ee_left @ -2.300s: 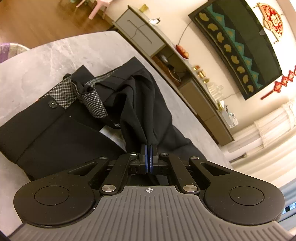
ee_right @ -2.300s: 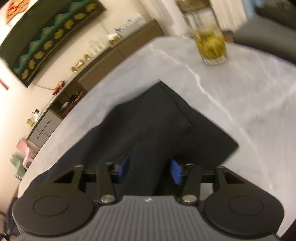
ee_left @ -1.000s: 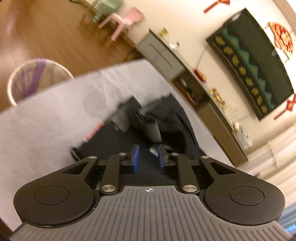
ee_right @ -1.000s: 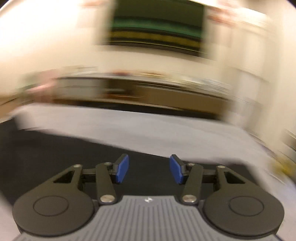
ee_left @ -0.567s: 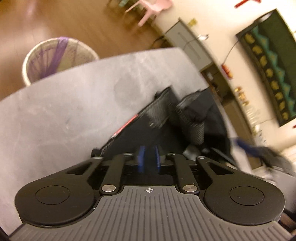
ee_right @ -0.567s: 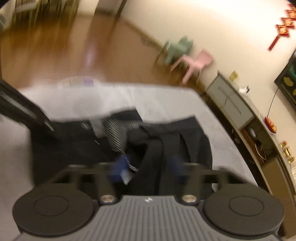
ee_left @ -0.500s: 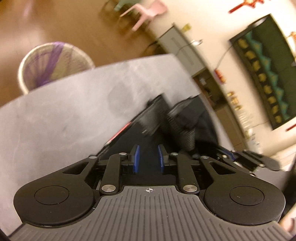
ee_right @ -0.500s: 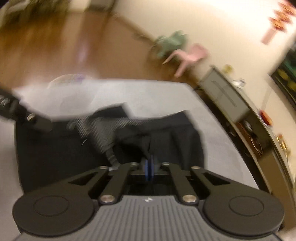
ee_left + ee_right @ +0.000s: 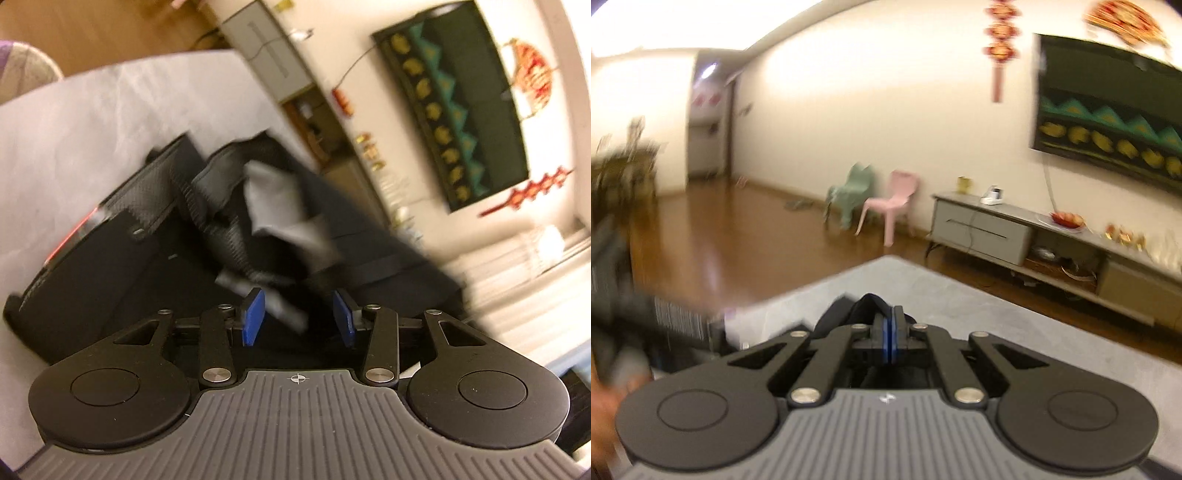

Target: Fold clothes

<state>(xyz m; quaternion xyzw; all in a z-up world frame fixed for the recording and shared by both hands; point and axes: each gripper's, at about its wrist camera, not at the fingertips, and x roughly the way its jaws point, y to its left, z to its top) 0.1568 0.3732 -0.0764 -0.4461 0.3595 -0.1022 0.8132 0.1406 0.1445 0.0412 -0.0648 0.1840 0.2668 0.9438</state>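
A black garment [image 9: 122,280] with a grey mesh lining [image 9: 155,192] lies bunched on the grey table [image 9: 74,129]. A grey tag or pocket flap [image 9: 277,206] sticks up in its middle, blurred. My left gripper [image 9: 298,317] is open just above the garment, with its blue pads either side of a fold. My right gripper [image 9: 891,338] is shut on a black fold of the garment [image 9: 864,304] and holds it up above the table [image 9: 1015,325]. The left gripper's body [image 9: 665,317] shows blurred at the left of the right wrist view.
A woven basket [image 9: 26,66] stands on the floor beyond the table's far left edge. A low grey cabinet [image 9: 982,229] runs along the wall. Two small chairs, green [image 9: 853,192] and pink [image 9: 894,199], stand on the wooden floor.
My left gripper has opened wider over the garment. My right gripper, shut on the fabric, has lifted and tilted up so its view now faces the room.
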